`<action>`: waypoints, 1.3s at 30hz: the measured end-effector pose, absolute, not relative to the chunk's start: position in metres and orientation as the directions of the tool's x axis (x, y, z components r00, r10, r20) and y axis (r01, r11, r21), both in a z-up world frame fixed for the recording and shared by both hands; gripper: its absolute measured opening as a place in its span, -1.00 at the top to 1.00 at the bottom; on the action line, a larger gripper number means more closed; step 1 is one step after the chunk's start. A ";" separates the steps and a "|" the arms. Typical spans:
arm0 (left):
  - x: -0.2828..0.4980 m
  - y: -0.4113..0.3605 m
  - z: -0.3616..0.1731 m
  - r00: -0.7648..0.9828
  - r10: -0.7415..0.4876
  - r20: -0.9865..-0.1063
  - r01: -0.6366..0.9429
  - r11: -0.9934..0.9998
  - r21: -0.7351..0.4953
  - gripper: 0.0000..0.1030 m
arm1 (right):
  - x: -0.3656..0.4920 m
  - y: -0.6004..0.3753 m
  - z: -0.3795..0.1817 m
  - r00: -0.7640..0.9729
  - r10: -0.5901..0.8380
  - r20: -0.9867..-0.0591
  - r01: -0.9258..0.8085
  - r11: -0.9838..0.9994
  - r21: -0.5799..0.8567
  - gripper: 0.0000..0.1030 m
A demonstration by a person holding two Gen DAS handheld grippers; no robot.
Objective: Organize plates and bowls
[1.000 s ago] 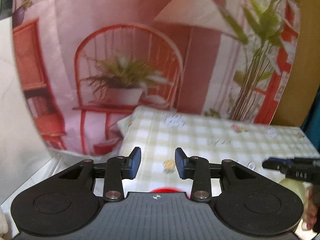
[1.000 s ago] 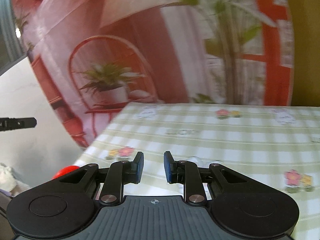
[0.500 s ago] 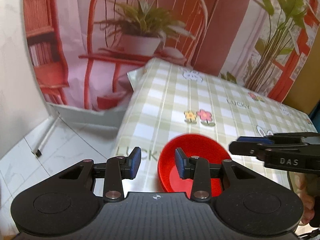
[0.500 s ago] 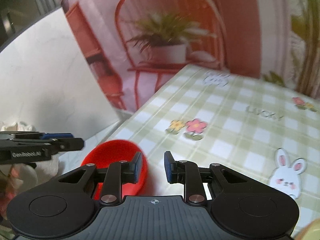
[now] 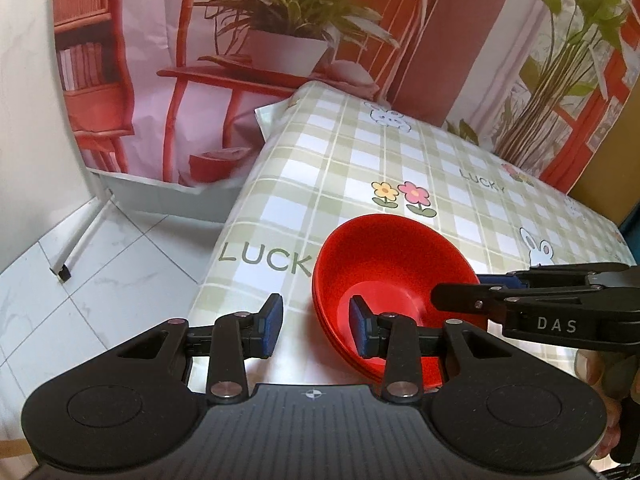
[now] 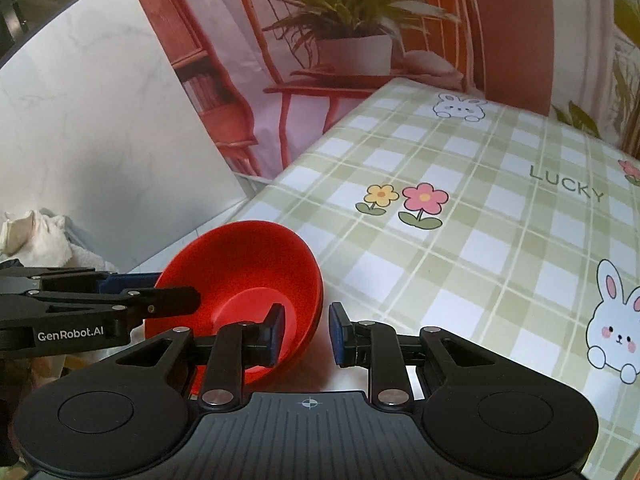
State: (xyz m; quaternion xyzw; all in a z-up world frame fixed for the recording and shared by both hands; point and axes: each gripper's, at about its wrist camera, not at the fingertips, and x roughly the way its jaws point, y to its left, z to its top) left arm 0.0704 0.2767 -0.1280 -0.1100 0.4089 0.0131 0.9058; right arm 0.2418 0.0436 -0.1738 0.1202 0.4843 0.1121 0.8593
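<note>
A red bowl (image 5: 390,264) sits near the left front corner of the checked table; its layered rim suggests a stack of nested bowls. My left gripper (image 5: 316,325) is open, its jaws straddling the bowl's left rim, one pad outside and one inside. My right gripper (image 6: 307,332) is open and straddles the right rim of the same bowl (image 6: 256,272). The right gripper also shows in the left wrist view (image 5: 460,294), and the left gripper in the right wrist view (image 6: 176,294).
The table (image 6: 480,216) has a green checked cloth with flowers, rabbits and LUCKY lettering. The table's left edge drops to a white tiled floor (image 5: 80,300). A printed backdrop (image 5: 280,40) stands behind. White cloth (image 6: 36,236) lies at the left.
Both grippers tilted down and moved in toward the table; the red bowl came into view and now sits between each gripper's jaws. The jaws stayed open.
</note>
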 end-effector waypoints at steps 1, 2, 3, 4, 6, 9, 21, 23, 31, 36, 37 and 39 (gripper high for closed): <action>0.070 0.276 -0.128 0.666 -0.065 -0.743 -0.113 0.976 -0.187 0.46 | 0.241 0.044 -0.175 0.505 0.311 -0.805 -0.074 0.945 0.318 0.58; 0.070 0.276 -0.128 0.667 -0.065 -0.743 -0.112 0.976 -0.186 0.55 | 0.240 0.043 -0.175 0.505 0.314 -0.804 -0.073 0.944 0.323 0.63; 0.070 0.275 -0.128 0.668 -0.070 -0.741 -0.108 0.976 -0.189 0.58 | 0.240 0.043 -0.175 0.504 0.319 -0.802 -0.073 0.942 0.329 0.66; 0.069 0.274 -0.128 0.670 -0.077 -0.738 -0.102 0.976 -0.194 0.70 | 0.239 0.043 -0.176 0.503 0.325 -0.801 -0.073 0.939 0.335 0.68; 0.069 0.270 -0.127 0.670 -0.069 -0.739 -0.097 0.979 -0.180 0.70 | 0.238 0.043 -0.176 0.503 0.329 -0.799 -0.066 0.936 0.345 0.70; 0.067 0.266 -0.127 0.670 -0.066 -0.739 -0.097 0.980 -0.176 0.70 | 0.235 0.040 -0.176 0.506 0.333 -0.796 -0.047 0.932 0.360 0.73; 0.074 0.241 -0.110 0.685 -0.106 -0.721 -0.052 0.980 -0.194 0.71 | 0.215 0.011 -0.164 0.554 0.309 -0.773 0.052 0.914 0.403 0.80; 0.077 0.232 -0.105 0.692 -0.120 -0.712 -0.034 0.980 -0.198 0.71 | 0.211 0.001 -0.159 0.573 0.302 -0.762 0.072 0.908 0.413 0.81; 0.090 0.190 -0.088 0.706 -0.165 -0.689 0.037 0.980 -0.197 0.71 | 0.185 -0.044 -0.143 0.637 0.248 -0.730 0.165 0.881 0.444 0.81; 0.099 0.160 -0.078 0.709 -0.197 -0.677 0.085 0.977 -0.195 0.71 | 0.168 -0.073 -0.132 0.673 0.199 -0.712 0.210 0.872 0.441 0.81; 0.101 0.153 -0.076 0.707 -0.204 -0.677 0.097 0.976 -0.193 0.71 | 0.165 -0.079 -0.130 0.680 0.189 -0.709 0.218 0.871 0.441 0.81; 0.105 0.139 -0.073 0.703 -0.219 -0.677 0.123 0.974 -0.188 0.71 | 0.156 -0.092 -0.127 0.693 0.170 -0.701 0.236 0.865 0.443 0.81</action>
